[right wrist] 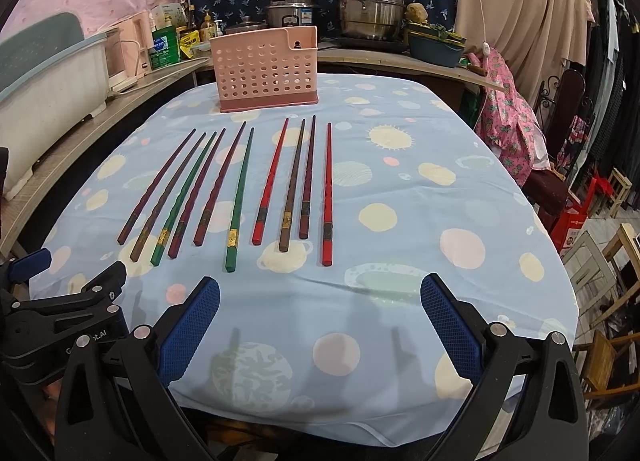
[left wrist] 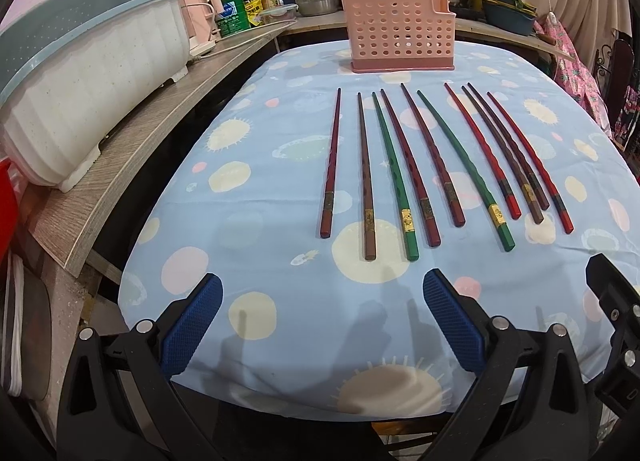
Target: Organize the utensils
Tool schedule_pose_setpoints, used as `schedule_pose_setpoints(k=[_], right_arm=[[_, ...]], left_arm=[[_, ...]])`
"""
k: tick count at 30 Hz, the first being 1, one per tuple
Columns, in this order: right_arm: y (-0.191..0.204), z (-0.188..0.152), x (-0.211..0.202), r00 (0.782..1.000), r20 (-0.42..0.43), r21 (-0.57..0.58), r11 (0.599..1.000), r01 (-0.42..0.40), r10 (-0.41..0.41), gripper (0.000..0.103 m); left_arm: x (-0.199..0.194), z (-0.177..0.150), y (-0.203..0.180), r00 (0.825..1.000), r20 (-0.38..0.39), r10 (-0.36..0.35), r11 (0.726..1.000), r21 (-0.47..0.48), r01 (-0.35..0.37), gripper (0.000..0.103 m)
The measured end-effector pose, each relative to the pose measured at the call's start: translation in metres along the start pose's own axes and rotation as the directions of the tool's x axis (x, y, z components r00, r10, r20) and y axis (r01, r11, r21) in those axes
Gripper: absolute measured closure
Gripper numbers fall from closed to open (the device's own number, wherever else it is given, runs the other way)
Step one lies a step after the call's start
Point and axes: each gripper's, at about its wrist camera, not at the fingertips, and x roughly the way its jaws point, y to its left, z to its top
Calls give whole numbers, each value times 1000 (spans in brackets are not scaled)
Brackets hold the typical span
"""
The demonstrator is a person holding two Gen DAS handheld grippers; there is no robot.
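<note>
A table covered in a light blue cloth [left wrist: 280, 261] printed with pale yellow, pink and green circles fills both views. Along its left side runs a grey wood-grain shelf [left wrist: 132, 149] carrying a white ribbed dish tub with a teal rim [left wrist: 88, 101], a pink kettle [left wrist: 202, 13] and a cluster of bottles and packets. Behind the table, steel pots [right wrist: 370, 5] stand against a dark blue patterned cloth, with a blue basin [right wrist: 434, 47] to their right. On the right a pink pineapple-print cloth [right wrist: 508, 117] hangs beside a dark chair [right wrist: 568, 101].

At the far middle of the table stands a pink perforated utensil holder [left wrist: 396, 35], upright on a darker pink base; nothing lies between it and the chopsticks.

Ten chopsticks [left wrist: 404, 165] lie in a loose row on the cloth, near the holder, thin tips pointing toward it and thick square ends toward the cameras. Two are green with gold bands [right wrist: 240, 197], two bright red [right wrist: 327, 193], the rest dark maroon or brown, most with a decorated band near the thick end. Some on the right lie very close together; whether they touch is unclear.

The left gripper [left wrist: 322, 325] hovers above the near edge of the table, its blue textured pads wide apart and holding nothing. The right gripper [right wrist: 320, 325] hovers just beside it, jaws likewise spread wide and empty
</note>
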Motion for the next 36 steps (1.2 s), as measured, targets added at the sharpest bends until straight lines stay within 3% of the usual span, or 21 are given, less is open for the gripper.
schedule_pose_setpoints(k=[36], right_arm=[[1,-1,0,1000,1,-2,1000,1,-1,7]], left_arm=[[1,-3,1,1000,-4,-3,1000,-1,3,7]])
